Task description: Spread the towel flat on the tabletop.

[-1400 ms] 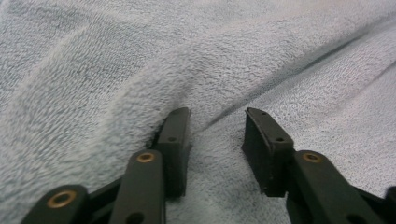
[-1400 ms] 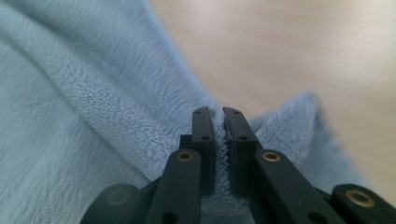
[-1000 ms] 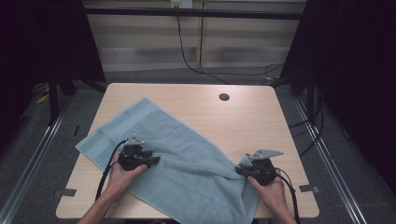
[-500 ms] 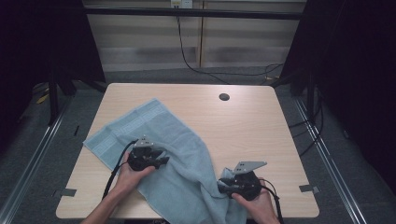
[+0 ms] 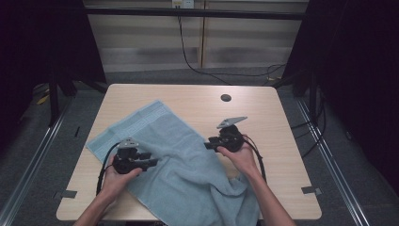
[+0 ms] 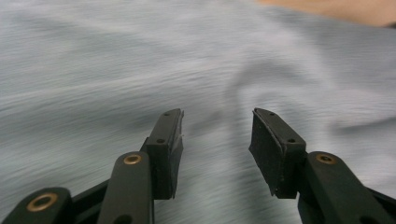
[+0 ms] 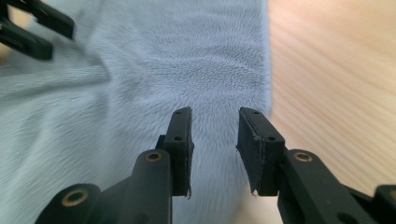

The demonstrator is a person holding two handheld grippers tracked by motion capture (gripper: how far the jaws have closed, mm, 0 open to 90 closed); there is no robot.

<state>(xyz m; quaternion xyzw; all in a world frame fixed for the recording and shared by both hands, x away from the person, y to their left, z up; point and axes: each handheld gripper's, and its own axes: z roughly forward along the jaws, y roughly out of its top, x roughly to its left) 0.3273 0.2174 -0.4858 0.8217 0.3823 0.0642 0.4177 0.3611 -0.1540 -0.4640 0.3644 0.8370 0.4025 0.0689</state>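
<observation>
My left gripper sits over the soft light blue cloth towel. Its jaws are spread apart and hold nothing. The towel lies right under them and runs on ahead of them and out to both sides. A soft fold rises just in front of the jaws, a bit to their right.

The towel lies slanted on the light wooden table. Its long way runs from the far corner, past my left gripper, down to the near edge by my right arm, where it is bunched up.

My right gripper is near the middle of the towel, over its right side. Its jaws are also spread apart, with nothing between them. The towel's straight edge is just to the right of the jaws, and bare table starts there. I think this gripper is nearer to an edge it could pinch.

There is lots of open table to the right and far side, with only a small dark round hole there.
</observation>
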